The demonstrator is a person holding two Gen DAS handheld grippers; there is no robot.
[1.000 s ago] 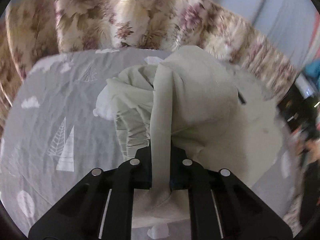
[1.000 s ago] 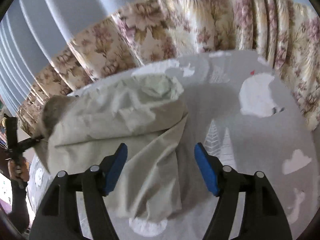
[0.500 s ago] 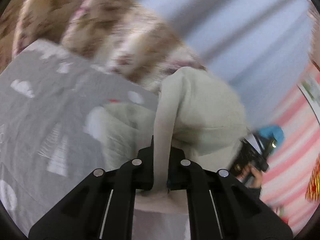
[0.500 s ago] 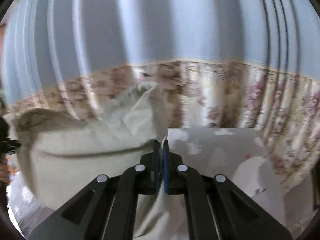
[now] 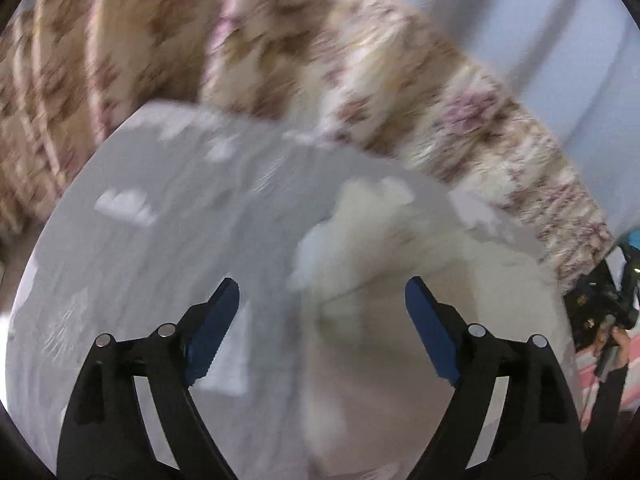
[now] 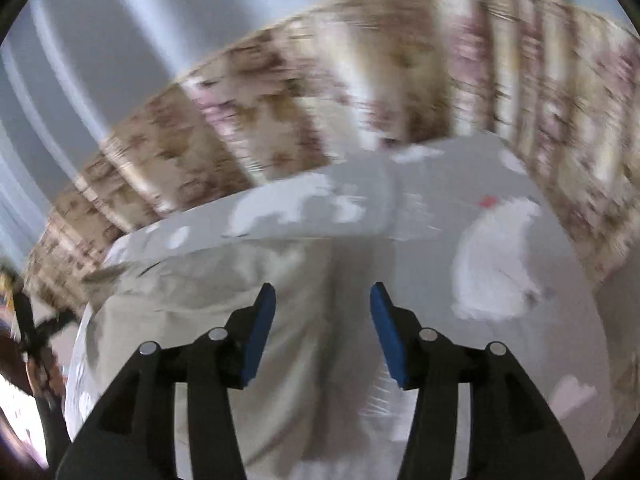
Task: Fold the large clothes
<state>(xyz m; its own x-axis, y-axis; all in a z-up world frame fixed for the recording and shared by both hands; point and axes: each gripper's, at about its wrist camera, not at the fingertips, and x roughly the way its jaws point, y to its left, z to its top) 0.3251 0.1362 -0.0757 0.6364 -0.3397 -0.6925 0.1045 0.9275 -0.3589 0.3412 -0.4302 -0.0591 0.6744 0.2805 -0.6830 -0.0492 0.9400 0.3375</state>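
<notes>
Cloth (image 5: 400, 280) now released, both grippers' fingers (image 6: 260, 332) opening; polar bear print (image 6: 496, 256) only right view.

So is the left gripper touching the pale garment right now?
Apart. In the left wrist view, the left gripper has its jaws opening, both blue pads bare, and the garment lies on the bed beyond them.

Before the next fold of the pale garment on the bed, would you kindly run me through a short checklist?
1. Left gripper free of cloth: ok, fingers apart and opening.
2. Right gripper free of cloth: ok, opening, nothing pinched.
3. Pale garment resting on the grey bedsheet: ok.
4. Garment lying flat: not ok, bunched and creased.
5. Next edge to grasp identified: cannot tell, both views blurred.
</notes>
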